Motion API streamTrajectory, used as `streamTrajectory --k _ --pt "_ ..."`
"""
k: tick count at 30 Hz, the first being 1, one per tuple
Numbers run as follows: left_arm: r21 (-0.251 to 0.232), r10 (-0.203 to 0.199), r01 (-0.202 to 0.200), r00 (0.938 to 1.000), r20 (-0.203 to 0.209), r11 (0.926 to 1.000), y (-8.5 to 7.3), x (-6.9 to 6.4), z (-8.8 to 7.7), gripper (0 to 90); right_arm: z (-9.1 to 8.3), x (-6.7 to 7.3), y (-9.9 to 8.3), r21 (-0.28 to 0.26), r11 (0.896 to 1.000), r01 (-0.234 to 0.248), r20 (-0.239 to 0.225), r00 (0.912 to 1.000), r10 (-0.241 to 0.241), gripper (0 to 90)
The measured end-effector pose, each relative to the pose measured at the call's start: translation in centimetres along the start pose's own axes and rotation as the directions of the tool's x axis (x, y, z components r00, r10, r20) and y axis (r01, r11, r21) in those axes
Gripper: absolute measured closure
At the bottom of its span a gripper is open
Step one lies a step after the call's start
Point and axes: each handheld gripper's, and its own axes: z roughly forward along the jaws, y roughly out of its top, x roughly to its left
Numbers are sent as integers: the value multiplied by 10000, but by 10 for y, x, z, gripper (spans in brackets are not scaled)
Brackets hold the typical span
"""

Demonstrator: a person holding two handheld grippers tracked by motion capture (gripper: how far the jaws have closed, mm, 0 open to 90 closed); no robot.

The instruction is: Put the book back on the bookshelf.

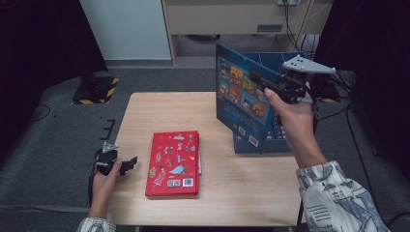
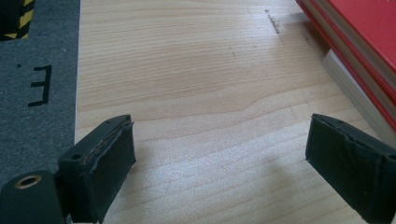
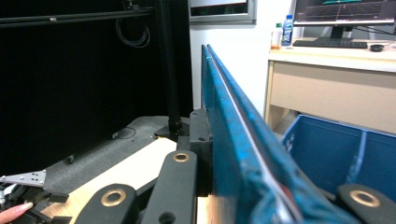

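A blue picture book (image 1: 240,94) stands upright above the table's right side, with my right gripper (image 1: 261,83) shut on its upper edge. In the right gripper view the book's blue edge (image 3: 236,135) runs away from me, clamped between the black jaws. A red picture book (image 1: 173,162) lies flat in the middle of the table. My left gripper (image 1: 126,164) rests at the table's left edge, open, with only bare wood between its jaws (image 2: 219,158). The red book's stacked edges (image 2: 369,51) lie to its right.
A blue slotted crate (image 1: 279,137) stands on the table's right side behind the held book, and its inside wall (image 3: 336,149) is close by. The wooden table (image 1: 159,111) sits on grey carpet. A desk with a monitor (image 3: 345,11) stands beyond.
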Motion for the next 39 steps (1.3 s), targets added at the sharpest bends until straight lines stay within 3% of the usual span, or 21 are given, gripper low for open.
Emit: streamTrajectory --k 11,23,33,39 --pt "25 6 -6 10000 -42 10000 0 0 0 79 -24 -12 4 -60 9999 -83 196 9998 84 822" --pt "33 2 -2 10000 -76 10000 0 0 1 79 -35 -26 3 74 9995 -291 649 9975 286 821" --pt "113 67 -66 9999 -110 9999 -1 0 1 79 -36 -38 2 159 9986 -498 1133 9924 477 821" --pt "130 144 -143 9998 -119 9998 0 -1 1 79 -26 -42 3 168 9979 -623 1642 9847 587 821"
